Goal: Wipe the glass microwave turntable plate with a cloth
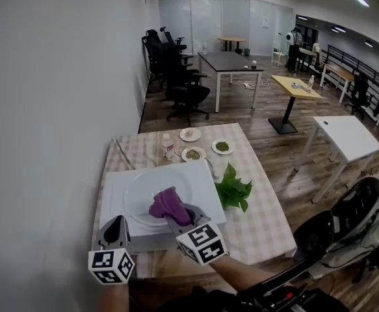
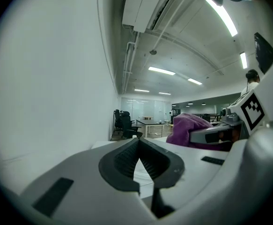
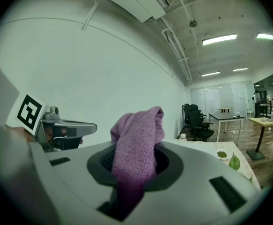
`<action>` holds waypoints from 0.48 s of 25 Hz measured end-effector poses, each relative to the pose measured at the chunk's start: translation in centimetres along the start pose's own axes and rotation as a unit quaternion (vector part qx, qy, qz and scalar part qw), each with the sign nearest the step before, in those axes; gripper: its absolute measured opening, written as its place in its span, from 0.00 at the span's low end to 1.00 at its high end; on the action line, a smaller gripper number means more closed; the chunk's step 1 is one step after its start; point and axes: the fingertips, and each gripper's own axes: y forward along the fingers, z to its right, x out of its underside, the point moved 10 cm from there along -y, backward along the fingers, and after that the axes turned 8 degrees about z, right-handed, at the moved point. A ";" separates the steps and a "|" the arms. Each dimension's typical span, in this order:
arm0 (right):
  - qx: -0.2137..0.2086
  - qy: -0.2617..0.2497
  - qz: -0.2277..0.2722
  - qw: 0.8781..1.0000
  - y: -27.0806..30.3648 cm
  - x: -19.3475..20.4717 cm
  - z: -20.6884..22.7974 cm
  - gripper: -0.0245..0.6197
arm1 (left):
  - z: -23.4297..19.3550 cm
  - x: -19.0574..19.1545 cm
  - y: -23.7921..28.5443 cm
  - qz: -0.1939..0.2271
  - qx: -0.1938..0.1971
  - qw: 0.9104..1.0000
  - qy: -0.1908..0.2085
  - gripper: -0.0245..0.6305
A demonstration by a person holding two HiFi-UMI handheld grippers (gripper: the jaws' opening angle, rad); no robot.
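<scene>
Two tools: your right tool (image 1: 179, 214) clamps the cloth (image 1: 169, 204) over the plate (image 1: 139, 197) on the white box (image 1: 114, 186), left tool (image 1: 116, 227) closed and empty nearby, so the unsteadied plate could skid off under pressure.

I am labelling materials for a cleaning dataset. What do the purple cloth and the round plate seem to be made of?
Purple cloth: probably microfibre or terry, matt; a fine fuzzy nap shows and it droops in soft folds. Round plate: likely clear glass, smooth; the white surface shows through it, and only its rim stands out.
</scene>
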 end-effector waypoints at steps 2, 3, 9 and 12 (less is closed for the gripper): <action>-0.004 -0.005 -0.002 1.000 0.5 0.2 0.8 0.17 | 0.0 0.6 1.0 -0.012 -0.004 1.000 0.006 0.04; -0.008 -0.008 -0.004 1.000 0.9 0.2 0.9 0.17 | -0.1 0.8 1.3 -0.019 -0.006 1.000 0.008 0.04; -0.056 -0.043 -0.039 0.997 3.8 0.9 -1.7 0.17 | -1.8 1.6 2.5 -0.052 -0.017 0.998 0.012 0.04; -0.062 -0.072 -0.060 0.994 5.7 1.1 -3.2 0.17 | -3.3 1.7 3.9 -0.070 -0.006 0.997 0.025 0.04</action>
